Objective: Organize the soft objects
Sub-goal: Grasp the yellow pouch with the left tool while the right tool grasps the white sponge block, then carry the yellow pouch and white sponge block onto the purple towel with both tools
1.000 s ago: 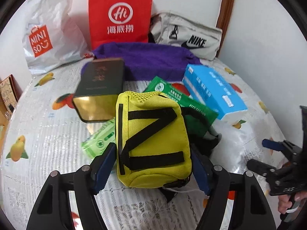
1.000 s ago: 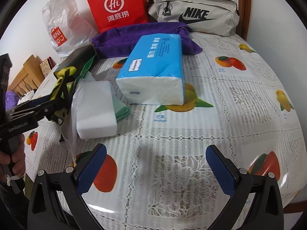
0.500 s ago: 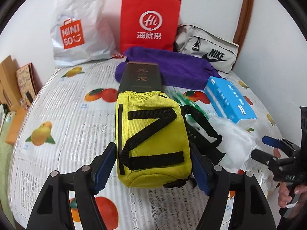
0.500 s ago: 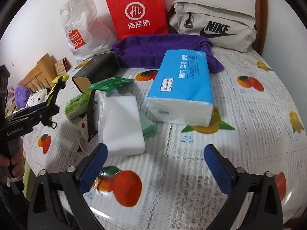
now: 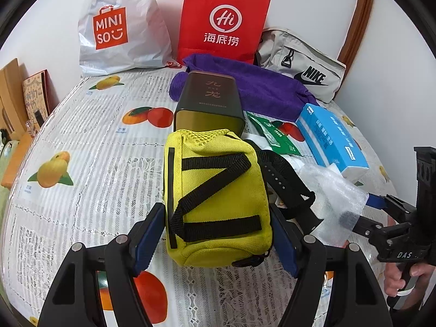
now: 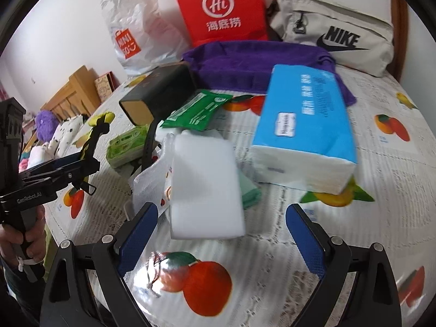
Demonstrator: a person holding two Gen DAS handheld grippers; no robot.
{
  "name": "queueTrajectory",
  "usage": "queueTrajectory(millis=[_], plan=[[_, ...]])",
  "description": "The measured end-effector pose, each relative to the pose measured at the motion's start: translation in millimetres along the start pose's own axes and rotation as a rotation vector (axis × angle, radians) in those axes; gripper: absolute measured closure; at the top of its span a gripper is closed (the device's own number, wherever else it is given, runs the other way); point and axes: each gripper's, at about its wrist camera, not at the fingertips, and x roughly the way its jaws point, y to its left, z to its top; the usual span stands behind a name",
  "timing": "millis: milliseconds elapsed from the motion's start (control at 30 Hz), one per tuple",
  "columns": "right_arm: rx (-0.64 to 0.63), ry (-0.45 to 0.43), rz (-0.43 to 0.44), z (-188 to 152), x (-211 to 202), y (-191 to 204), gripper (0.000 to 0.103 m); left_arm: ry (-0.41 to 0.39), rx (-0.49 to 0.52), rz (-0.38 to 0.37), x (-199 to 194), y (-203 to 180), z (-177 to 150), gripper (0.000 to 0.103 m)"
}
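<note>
The left tool [image 5: 216,234] is pinching a yellow pouch [image 5: 215,199] with black straps, both blue pads flat against its sides, held over the fruit-print worktop [image 5: 90,169]. The pouch's black strap [image 5: 286,182] trails off to the right over the pile. The right tool [image 6: 220,234] is spread wide with nothing between its pads; a white foam block [image 6: 207,185] in a clear wrapper lies just ahead of it, near its left pad, not touching as far as I can tell.

Room-wise: the left half of the worktop in the left wrist view is pretty much bare right up to the rounded edge, and the near-right stretch in the right wrist view is bare too. The back is packed: Miniso bag [image 5: 120,24], red Haidilao bag [image 5: 223,19] and grey Nike pouch [image 6: 332,30] against the wall, with a purple towel [image 6: 259,62] lying in front of them.

Middle is a jumble: dark tin [image 5: 209,100], green wipes packet [image 6: 199,109], blue tissue pack [image 6: 305,125], and a lighter green packet [image 6: 125,147].

Hard to see: the pouch covers the tin's front end, the right wrist view is smeared, and a pale green thing [image 6: 249,190] peeking from under the foam block I can't identify. The hands holding the handles are cut off at the frame edges.
</note>
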Motion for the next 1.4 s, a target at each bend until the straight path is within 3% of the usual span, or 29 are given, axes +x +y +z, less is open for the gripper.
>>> queueTrajectory(millis=[33,100,133,167,367,700,1267,1400], plan=[[-0.004,-0.006,0.006,0.3,1.9,2.0,0.010,0.003,-0.002,-0.001,1.3,0.6,-0.6,0.031],[-0.016,0.003,0.013,0.6,7.5,4.1,0.023,0.010,-0.007,0.002,3.5,2.4,-2.2,0.031],[-0.019,0.015,0.020,0.3,10.0,3.8,0.043,0.013,-0.009,0.006,4.1,2.8,-3.0,0.031],[-0.017,0.028,0.033,-0.5,11.9,2.6,0.050,0.014,-0.011,0.010,4.5,3.8,-3.9,0.031],[-0.020,-0.027,0.000,-12.5,-14.7,-6.0,0.050,0.026,-0.027,0.035,9.5,12.1,-9.6,0.031],[-0.005,0.028,-0.185,-45.9,-28.0,-39.5,0.050,0.018,-0.023,0.070,18.3,12.7,-13.4,0.030],[0.010,0.020,-0.165,-36.2,-27.6,-43.1,0.050,0.012,-0.056,0.030,10.8,17.5,-6.2,0.036],[-0.002,-0.003,-0.121,-26.8,-39.4,-39.3,0.050,-0.002,-0.060,0.028,-0.3,18.2,2.6,0.036]])
